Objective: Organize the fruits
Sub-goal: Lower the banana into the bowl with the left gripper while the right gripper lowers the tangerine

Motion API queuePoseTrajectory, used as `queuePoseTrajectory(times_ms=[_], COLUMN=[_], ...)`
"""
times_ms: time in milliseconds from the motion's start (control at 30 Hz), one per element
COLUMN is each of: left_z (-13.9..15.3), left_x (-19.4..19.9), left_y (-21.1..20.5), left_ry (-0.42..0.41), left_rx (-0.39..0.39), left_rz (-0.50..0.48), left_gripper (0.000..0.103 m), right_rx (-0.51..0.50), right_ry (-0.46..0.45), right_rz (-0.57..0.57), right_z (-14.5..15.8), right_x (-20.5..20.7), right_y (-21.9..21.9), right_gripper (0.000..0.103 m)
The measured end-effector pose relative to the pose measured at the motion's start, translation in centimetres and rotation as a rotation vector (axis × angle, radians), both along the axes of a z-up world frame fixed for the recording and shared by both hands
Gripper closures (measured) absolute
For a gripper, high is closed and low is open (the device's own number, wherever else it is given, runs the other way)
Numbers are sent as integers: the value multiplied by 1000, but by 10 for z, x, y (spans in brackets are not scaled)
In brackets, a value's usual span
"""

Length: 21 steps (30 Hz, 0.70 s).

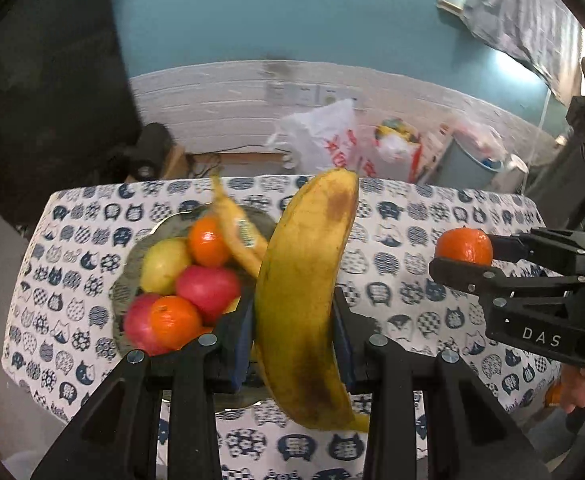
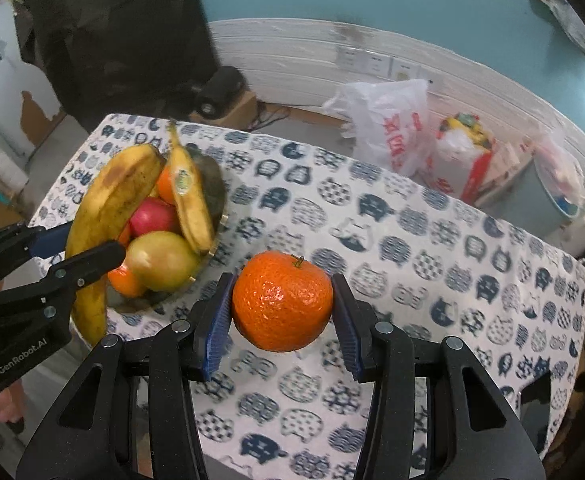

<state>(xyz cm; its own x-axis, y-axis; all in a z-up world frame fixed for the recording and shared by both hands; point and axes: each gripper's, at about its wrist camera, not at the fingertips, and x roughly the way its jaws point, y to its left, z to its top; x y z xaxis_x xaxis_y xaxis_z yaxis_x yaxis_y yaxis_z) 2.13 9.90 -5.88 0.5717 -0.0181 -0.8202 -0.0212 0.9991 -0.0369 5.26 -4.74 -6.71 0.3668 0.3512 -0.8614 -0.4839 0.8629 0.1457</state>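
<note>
My left hand-held gripper (image 1: 292,320) is clamped on a big banana (image 1: 308,292), w/ the blue pads pressing both its sides. The banana stands nearly upright between the fingers, brown spots on the skin, its lower tip pointing down toward me. My right hand-held gripper (image 2: 282,308) is clamped on a mandarin (image 2: 282,300); the pads touch it left & right, the small stem is on top. Both fruits are held above the counter (image 2: 432,280), not resting on it.

The counter has a white cloth w/ dark blue cat faces. Just behind the left gripper, on the left part of the counter, sits a dark bowl (image 1: 132,256). Inside it I see a red apple (image 1: 208,292), a second red one partly hidden under an orange mandarin (image 1: 174,322), a yellow-green pear (image 1: 164,266), one more mandarin (image 1: 208,242) & a smaller banana (image 1: 236,232) w/ a sticker, leaning on the far rim.

Further back, past the counter edge, a white plastic bag (image 2: 388,124) w/ red print lies on the floor near other bags, approx. below the white wall panel. Above that the wall is teal.
</note>
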Motion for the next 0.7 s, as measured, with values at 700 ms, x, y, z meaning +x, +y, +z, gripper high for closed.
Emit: queuePoseTrajectory(times_ms=[700], left_z=[-28], left_x=[2], left_y=[123], left_ry=[66], left_rx=[-31], left_rz=[197], left_gripper=[68], right_rx=[19], right_ry=[60], right_rz=[136], right_z=[-20], right_x=[19], right_y=[118], right_gripper=[57])
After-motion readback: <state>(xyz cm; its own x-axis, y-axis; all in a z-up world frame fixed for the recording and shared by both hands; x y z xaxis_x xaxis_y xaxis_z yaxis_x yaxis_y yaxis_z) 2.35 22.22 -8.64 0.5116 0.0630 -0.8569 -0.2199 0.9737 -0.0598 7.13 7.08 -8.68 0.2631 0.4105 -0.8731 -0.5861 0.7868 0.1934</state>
